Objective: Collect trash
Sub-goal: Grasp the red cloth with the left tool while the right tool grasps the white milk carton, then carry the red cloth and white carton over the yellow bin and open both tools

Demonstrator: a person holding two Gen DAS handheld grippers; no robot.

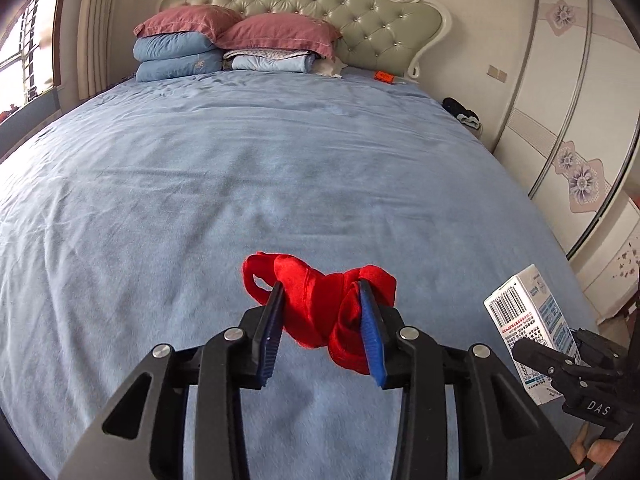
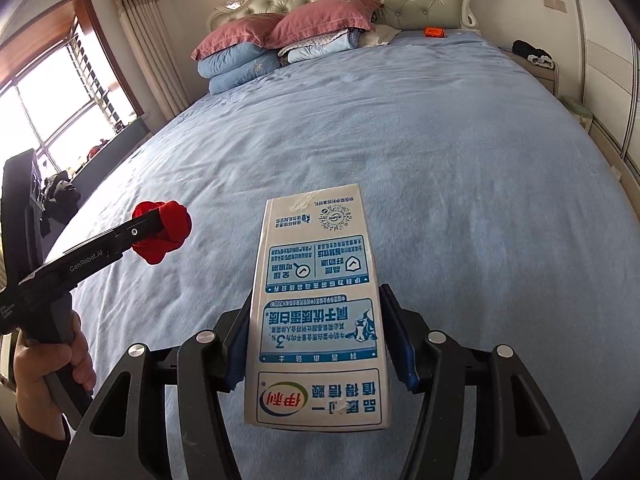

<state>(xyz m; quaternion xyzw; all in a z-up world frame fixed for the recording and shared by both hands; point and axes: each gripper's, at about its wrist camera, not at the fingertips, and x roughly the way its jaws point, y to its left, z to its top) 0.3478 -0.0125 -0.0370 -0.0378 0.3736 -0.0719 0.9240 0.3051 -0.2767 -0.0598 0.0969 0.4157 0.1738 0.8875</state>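
My left gripper (image 1: 320,292) is shut on a crumpled red plastic bag (image 1: 316,312), held a little above the blue bed sheet (image 1: 240,184). The same red bag (image 2: 162,236) shows at the left of the right wrist view, pinched in the left gripper's tips (image 2: 158,220). My right gripper (image 2: 316,312) is shut on a white and blue milk carton (image 2: 320,300), which lies lengthwise between the pads and sticks out past them. That carton (image 1: 528,320) also appears at the right edge of the left wrist view.
The bed fills both views. Pink pillows (image 1: 276,34) and folded blue quilts (image 1: 176,58) are stacked by the headboard (image 1: 360,12). A small orange object (image 1: 384,77) lies near the far right corner. A window (image 2: 48,112) is left, a wardrobe (image 1: 580,120) right.
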